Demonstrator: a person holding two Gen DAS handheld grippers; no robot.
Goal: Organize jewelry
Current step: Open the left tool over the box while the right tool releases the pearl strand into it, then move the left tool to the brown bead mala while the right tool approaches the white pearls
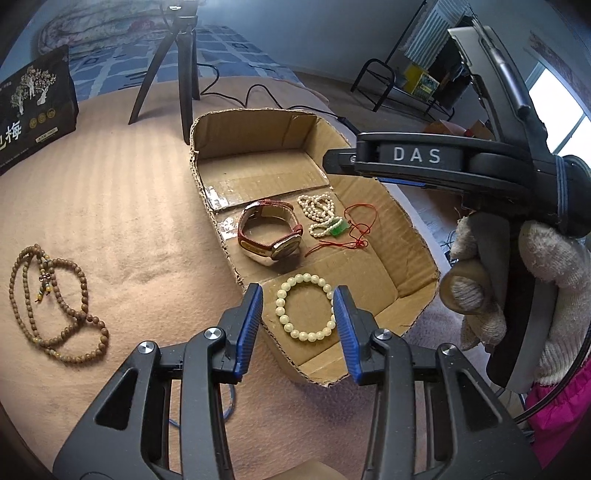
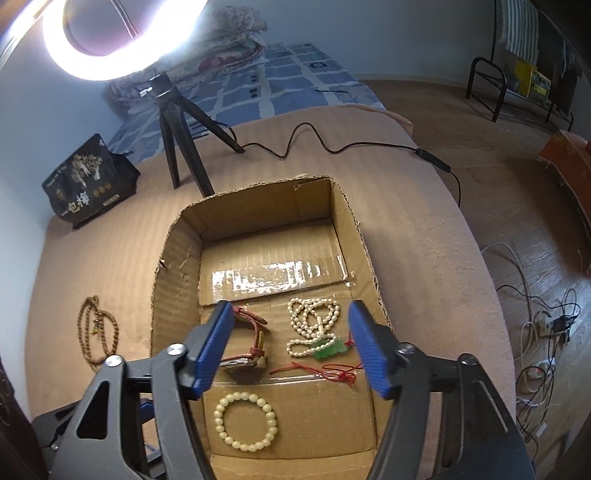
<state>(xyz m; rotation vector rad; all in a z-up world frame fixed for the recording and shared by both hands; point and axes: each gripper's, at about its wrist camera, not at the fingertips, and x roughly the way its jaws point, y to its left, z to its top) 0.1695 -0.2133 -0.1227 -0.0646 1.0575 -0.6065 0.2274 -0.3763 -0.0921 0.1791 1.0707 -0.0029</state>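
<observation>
**4 pieces in the box, 1 outside**

Both grippers, left (image 1: 298,301) and right (image 2: 290,334), hover wide open, ribbed blue pads empty. Corrugated cardboard box (image 2: 173,258) holds round pale bead bracelet (image 1: 305,307), leather-strapped watch (image 1: 269,236), pearl strand (image 2: 312,323), red cord (image 1: 351,229). Brown wooden beads (image 1: 55,306) lie on fuzzy blanket (image 1: 110,221).

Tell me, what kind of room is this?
Probably a bedroom at home: a folded quilt lies on a blue checked bed, and a ring light stands by the cardboard box of jewelry.
</observation>
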